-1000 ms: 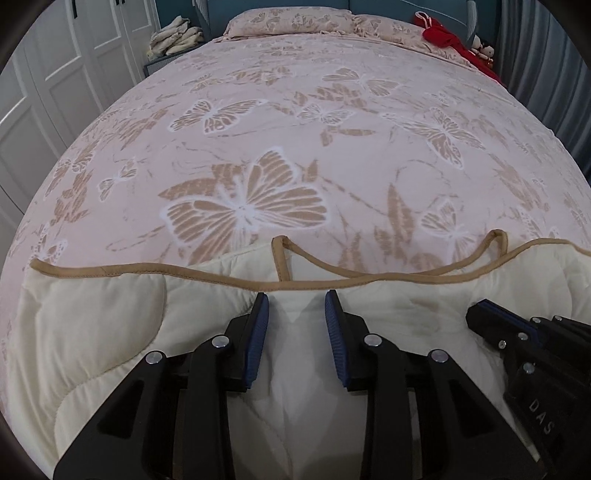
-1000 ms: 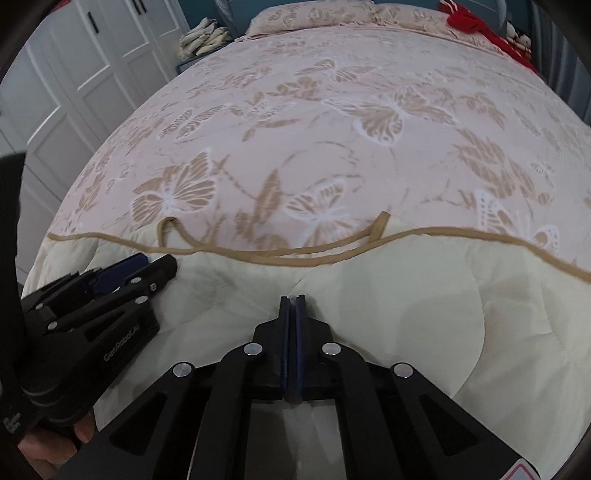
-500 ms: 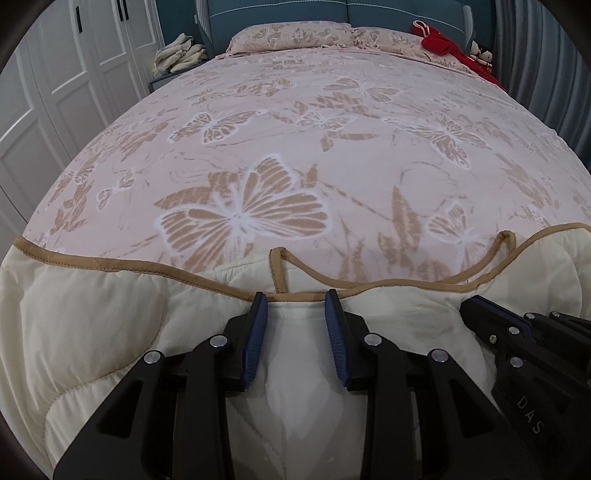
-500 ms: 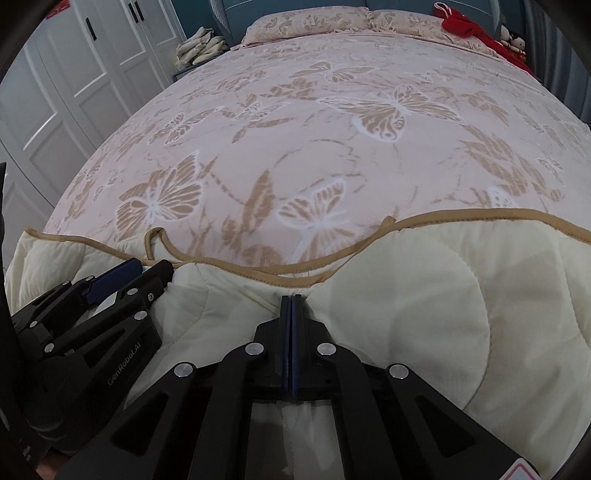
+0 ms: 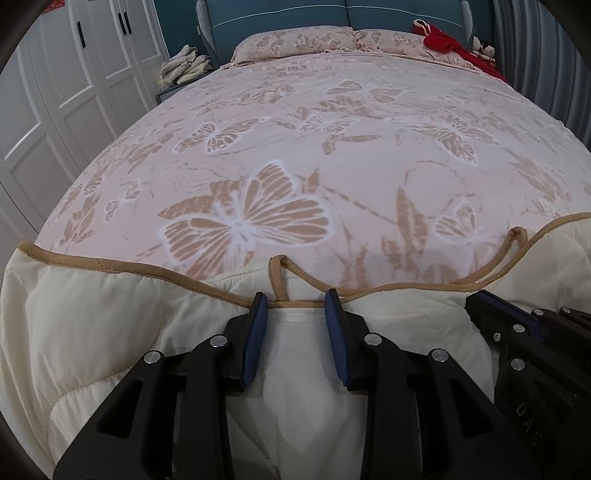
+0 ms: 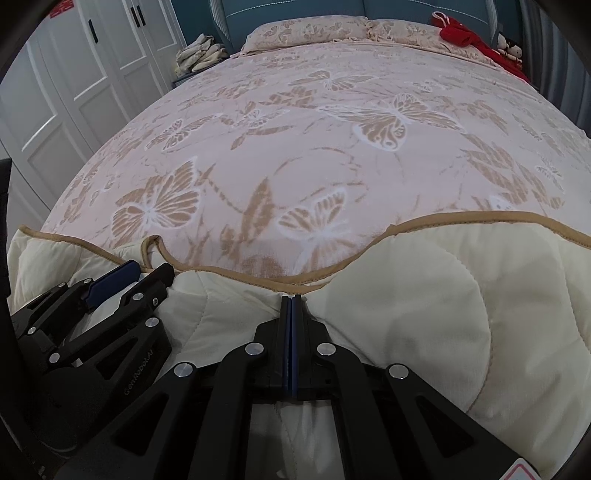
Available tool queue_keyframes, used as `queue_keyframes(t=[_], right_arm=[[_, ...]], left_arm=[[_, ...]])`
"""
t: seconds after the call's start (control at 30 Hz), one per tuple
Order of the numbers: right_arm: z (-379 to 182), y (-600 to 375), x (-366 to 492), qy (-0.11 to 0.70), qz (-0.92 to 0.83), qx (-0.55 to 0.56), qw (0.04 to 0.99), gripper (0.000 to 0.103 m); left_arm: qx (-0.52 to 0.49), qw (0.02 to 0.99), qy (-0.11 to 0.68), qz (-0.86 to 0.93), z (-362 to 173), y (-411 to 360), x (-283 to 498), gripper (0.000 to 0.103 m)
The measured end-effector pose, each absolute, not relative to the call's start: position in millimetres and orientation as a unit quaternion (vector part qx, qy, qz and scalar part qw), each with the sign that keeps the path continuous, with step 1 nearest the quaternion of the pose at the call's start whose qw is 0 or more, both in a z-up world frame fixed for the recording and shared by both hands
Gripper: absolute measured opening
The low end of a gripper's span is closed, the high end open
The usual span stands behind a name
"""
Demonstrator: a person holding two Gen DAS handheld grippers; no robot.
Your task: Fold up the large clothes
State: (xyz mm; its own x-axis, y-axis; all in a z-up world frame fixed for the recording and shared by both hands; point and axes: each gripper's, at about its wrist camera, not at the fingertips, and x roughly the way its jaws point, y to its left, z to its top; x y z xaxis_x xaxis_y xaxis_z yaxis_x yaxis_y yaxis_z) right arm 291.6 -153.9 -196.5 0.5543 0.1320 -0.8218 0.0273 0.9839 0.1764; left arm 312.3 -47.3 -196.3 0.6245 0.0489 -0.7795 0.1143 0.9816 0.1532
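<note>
A: How far does the cream quilt (image 5: 92, 314) run?
B: Can't tell; the lower edge of both views cuts it off, and the left gripper (image 5: 295, 325) and right gripper (image 6: 291, 317) cover its middle.
A: And the small figures (image 5: 484, 50) by the headboard?
B: Too small to make out, like the pale pile (image 6: 199, 55) beside the bed

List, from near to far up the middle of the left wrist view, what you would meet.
left gripper → cream quilted garment with tan trim → butterfly bedspread → pillow → blue headboard
</note>
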Motion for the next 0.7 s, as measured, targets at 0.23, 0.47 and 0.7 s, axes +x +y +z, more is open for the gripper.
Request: queue_keyframes(t=[0.23, 0.47, 0.7], right_arm=[[-197.2, -156.4, 300.1, 0.466, 0.029, 0.095, 0.879, 0.0], [-179.8, -172.4, 298.4, 0.463, 0.02, 0.134, 0.876, 0.0], [-102.3, -176.7, 229.3, 0.416, -0.013, 0.134, 0.899, 0.036]], left_arm=[[0.098, 0.898, 0.43, -0.013, -196.7, -48.1, 314.2, 0.031], [0.017, 0.89, 0.454, -0.041, -173.4, -20.0, 317.0, 0.035], [-0.112, 0.905, 0.407, 0.044, -101.6, 119.1, 232.2, 0.075]])
